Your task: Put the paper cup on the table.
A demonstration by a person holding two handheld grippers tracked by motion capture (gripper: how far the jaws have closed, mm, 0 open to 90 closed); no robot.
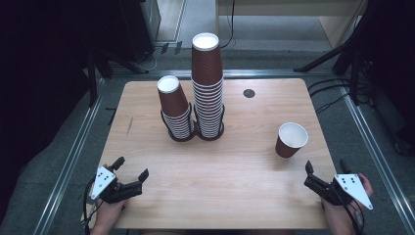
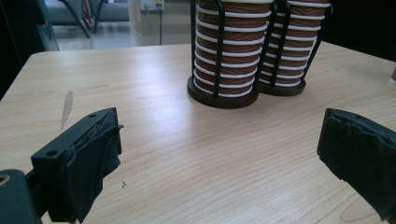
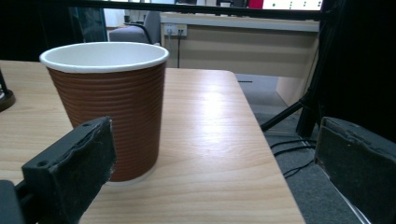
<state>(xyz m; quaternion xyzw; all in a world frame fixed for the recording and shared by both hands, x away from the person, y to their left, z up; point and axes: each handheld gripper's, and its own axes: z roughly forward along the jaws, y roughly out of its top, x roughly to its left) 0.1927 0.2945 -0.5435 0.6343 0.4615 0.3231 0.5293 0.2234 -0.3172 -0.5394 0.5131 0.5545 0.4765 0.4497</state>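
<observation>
- As both grippers rest at the near edge of the table (image 1: 147,98), the work seems hardly begun.
- The single paper cup (image 1: 291,139) stands upright at the right side, well apart from the two stacks of cups (image 1: 207,93) in their wire holder (image 1: 195,132).
- The right gripper (image 1: 315,178) is near the cup, jaws spread, holding nothing.
- The left gripper (image 1: 131,172) has its jaws spread too.
- Left to do, I judge: grasp the cup and bring it to a stack.

Light falls from above onto the table (image 1: 244,161), leaving the floor around it dim and the far corners nearly black. A pale sheen lies on the wood beyond the cup (image 3: 109,107) (sharp enough), while the near jaws blur softly.
</observation>
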